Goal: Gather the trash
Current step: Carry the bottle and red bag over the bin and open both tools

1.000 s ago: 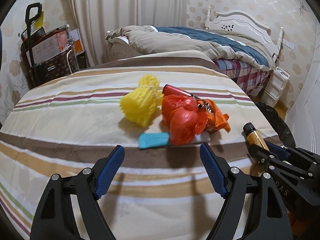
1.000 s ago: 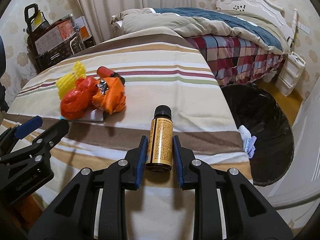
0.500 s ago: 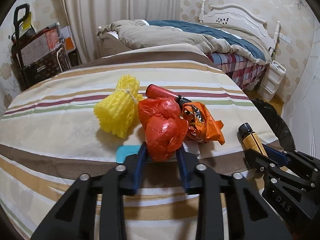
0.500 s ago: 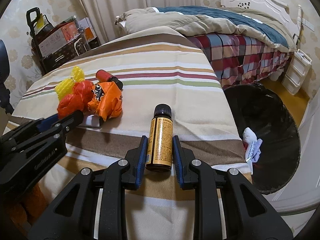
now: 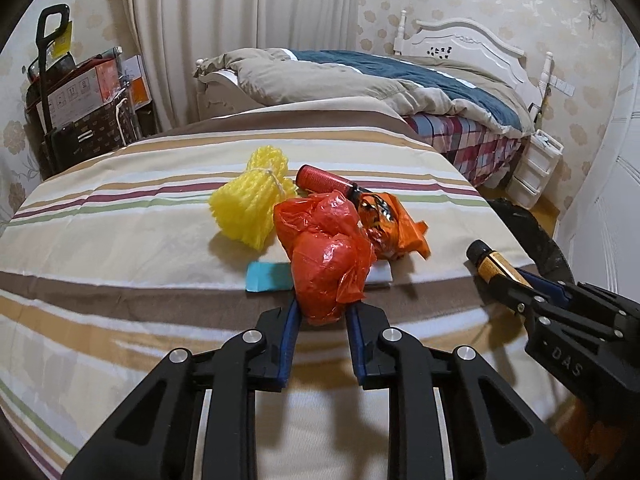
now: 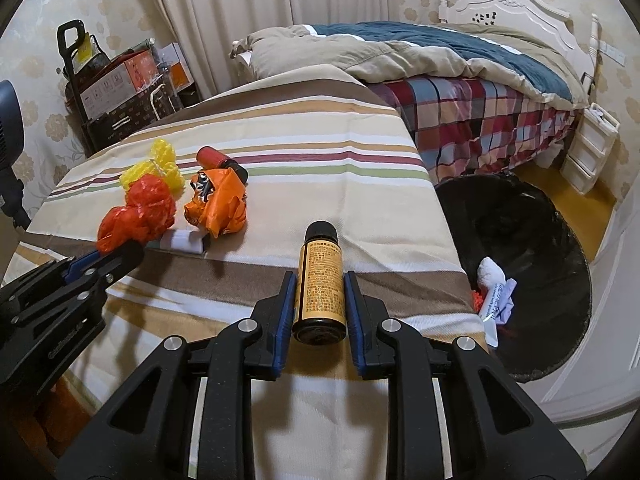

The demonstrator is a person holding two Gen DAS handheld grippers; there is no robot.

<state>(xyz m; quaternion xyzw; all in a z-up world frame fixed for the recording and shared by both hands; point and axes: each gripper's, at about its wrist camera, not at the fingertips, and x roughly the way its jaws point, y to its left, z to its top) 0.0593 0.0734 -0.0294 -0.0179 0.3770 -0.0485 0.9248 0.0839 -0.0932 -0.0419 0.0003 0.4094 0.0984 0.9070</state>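
A crumpled red plastic bag [image 5: 324, 264] lies on the striped cloth, its near end between the fingers of my left gripper [image 5: 320, 314]. The jaws are closing and the pads press on the bag. Behind the bag sit a yellow foam net [image 5: 250, 208], a red cylinder [image 5: 320, 179], an orange wrapper [image 5: 390, 224] and a blue-and-white slip [image 5: 268, 276]. My right gripper [image 6: 319, 284] is shut on a brown bottle [image 6: 322, 260] with a yellow label, held above the cloth's right side. The black trash bin [image 6: 520, 240] stands to the right, below the table edge.
The striped cloth [image 5: 120, 240] covers the table. Some white and purple scraps [image 6: 494, 284] lie in the bin. A bed [image 6: 460, 72] with a checked sheet stands behind, white drawers [image 6: 592, 144] beside it, and a cart of boxes [image 5: 80, 100] at far left.
My left gripper moved forward to the red bag and its wide jaws came together around the bag's near end. The right gripper kept still with the bottle in it.
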